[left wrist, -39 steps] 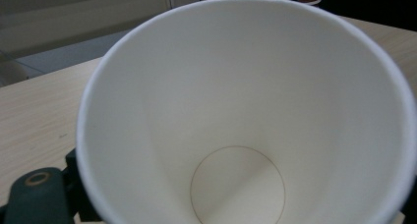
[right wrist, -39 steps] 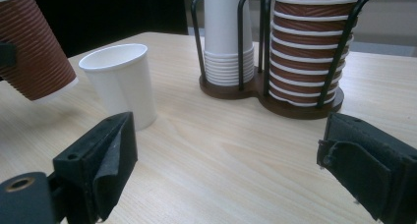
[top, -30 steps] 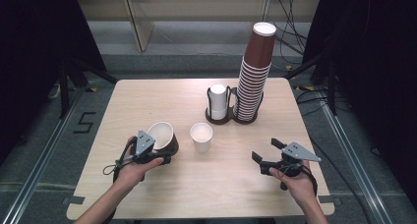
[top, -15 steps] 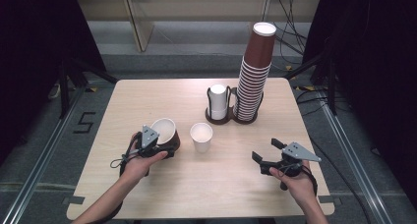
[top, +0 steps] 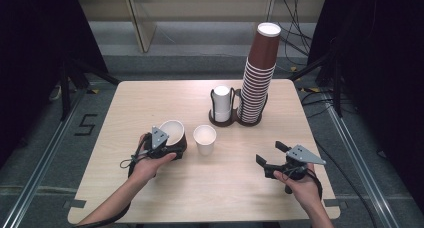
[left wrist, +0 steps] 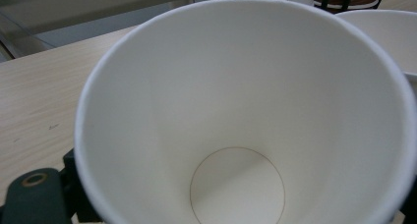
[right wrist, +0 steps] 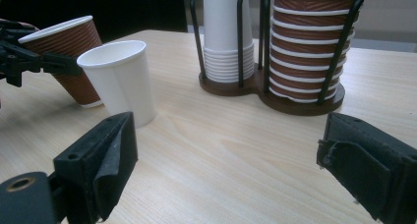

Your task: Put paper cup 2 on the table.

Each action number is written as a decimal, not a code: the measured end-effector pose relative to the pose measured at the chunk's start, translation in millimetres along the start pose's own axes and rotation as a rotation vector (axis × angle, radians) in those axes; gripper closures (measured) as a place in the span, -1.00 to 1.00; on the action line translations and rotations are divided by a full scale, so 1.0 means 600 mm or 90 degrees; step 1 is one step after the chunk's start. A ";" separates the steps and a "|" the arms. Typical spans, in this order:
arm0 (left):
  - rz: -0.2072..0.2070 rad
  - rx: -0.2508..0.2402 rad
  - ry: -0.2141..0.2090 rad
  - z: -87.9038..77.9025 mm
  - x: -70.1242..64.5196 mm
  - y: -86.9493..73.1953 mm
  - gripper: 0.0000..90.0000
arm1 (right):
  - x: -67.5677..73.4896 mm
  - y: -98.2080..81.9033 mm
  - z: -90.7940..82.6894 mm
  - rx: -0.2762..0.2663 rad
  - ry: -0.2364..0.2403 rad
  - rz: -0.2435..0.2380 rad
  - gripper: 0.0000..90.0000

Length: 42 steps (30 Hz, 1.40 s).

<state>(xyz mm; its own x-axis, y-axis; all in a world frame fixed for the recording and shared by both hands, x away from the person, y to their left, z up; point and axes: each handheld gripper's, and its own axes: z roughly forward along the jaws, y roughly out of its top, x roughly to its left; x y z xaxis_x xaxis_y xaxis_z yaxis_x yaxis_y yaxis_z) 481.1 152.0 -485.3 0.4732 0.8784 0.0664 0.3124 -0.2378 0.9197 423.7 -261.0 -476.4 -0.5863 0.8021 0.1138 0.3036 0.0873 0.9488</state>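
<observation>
1. We hold the left gripper (top: 167, 147) clenched on a brown ribbed paper cup with a white inside (top: 173, 134), over the left half of the pale wooden worktop (top: 150, 98).
2. In the right gripper view that brown cup (right wrist: 69, 57) leans toward the white cup, its base low near the worktop; we cannot tell whether the base touches the wood.
3. In the left gripper view the cup's white interior (left wrist: 236, 111) faces the camera, with its round bottom low in the picture.
4. A single plain white paper cup (top: 204, 139) stands upright just beside the held cup, toward the middle of the worktop; in the right gripper view (right wrist: 120, 81) the two look very close, but we cannot tell whether they touch.
5. Our right gripper (top: 272, 155) sits released over the right front of the worktop, its jaws spread with nothing between them, well apart from both cups.
6. Farther back, a dark two-ring wire holder (top: 235, 120) carries a short stack of white paper cups (top: 221, 102) and, at its right, a tall stack of brown ribbed cups (top: 257, 78).
</observation>
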 end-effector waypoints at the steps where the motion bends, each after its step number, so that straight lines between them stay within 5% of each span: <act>1: -0.003 0.002 0.003 0.001 -0.002 0.001 -0.73 | -0.001 -0.001 0.001 -0.005 0.001 -0.002 -0.82; 3: -0.001 0.005 0.002 0.002 -0.004 0.002 -0.73 | -0.001 -0.001 0.001 -0.007 0.001 -0.002 -0.82; 4: 0.007 -0.004 -0.004 0.005 -0.003 0.002 -0.73 | 0.003 -0.002 0.002 -0.009 0.008 0.021 -0.82; 18: 0.032 -0.005 -0.018 0.016 -0.010 0.004 -0.76 | 0.000 -0.003 0.004 -0.010 0.005 -0.008 -0.82; 27: 0.031 -0.005 -0.024 0.015 -0.010 0.003 -0.78 | 0.004 -0.004 0.004 0.002 0.009 0.012 -0.82; 35: 0.027 -0.001 -0.029 0.011 -0.010 0.002 -1.00 | -0.001 -0.003 0.004 -0.004 -0.001 -0.017 -0.82; 40: 0.029 0.003 -0.025 0.003 -0.011 0.004 -1.00 | 0.003 -0.005 0.006 0.003 0.015 0.004 -0.82; 42: 0.030 0.002 -0.026 0.000 -0.010 0.003 -1.00 | 0.001 -0.006 0.007 -0.005 0.009 -0.009 -0.82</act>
<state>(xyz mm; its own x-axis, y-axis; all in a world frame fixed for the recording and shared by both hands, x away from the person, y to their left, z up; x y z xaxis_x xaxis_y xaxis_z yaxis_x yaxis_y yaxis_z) 478.5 146.3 -483.9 0.5200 0.8490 0.0938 0.2921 -0.2800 0.9145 425.6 -258.0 -480.9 -0.6008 0.7926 0.1040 0.2890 0.0940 0.9527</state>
